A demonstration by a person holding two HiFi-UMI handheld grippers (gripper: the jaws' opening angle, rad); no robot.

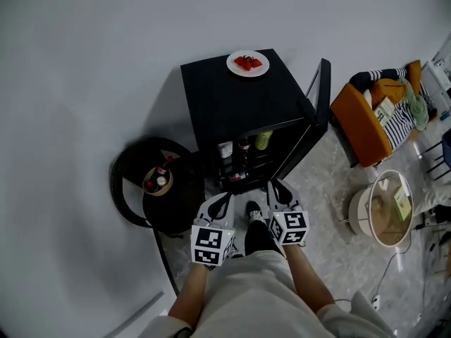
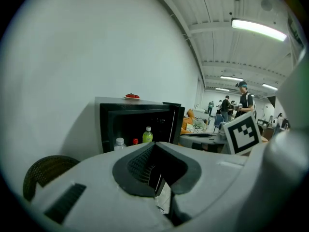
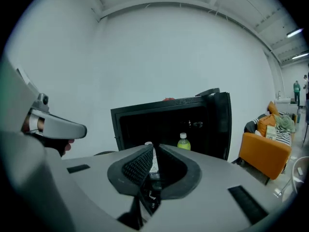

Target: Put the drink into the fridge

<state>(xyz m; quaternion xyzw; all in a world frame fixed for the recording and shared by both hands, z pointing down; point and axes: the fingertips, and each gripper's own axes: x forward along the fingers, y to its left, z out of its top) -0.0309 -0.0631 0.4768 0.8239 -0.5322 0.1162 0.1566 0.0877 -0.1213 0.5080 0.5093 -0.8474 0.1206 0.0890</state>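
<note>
A black mini fridge [image 1: 239, 97] stands against the wall with its door [image 1: 318, 97] swung open to the right. On its shelf stand a green drink bottle [image 1: 263, 140], a red-capped bottle [image 1: 243, 146] and a white-capped bottle [image 1: 225, 149]. Both grippers hover low in front of the opening, pointing at it. The left gripper [image 1: 220, 204] has its jaws together with nothing between them. So does the right gripper [image 1: 280, 189]. The green drink bottle [image 3: 183, 142] shows far beyond the right gripper [image 3: 154, 151], and the green bottle [image 2: 147, 135] also shows beyond the left gripper [image 2: 155, 151].
A plate of strawberries [image 1: 247, 63] sits on the fridge top. To the fridge's left is a round black stool [image 1: 134, 189] carrying a small basket of bottles [image 1: 158, 180]. An orange chair [image 1: 366, 122] and a round white table [image 1: 384, 206] stand at the right. People [image 2: 244, 100] are far behind.
</note>
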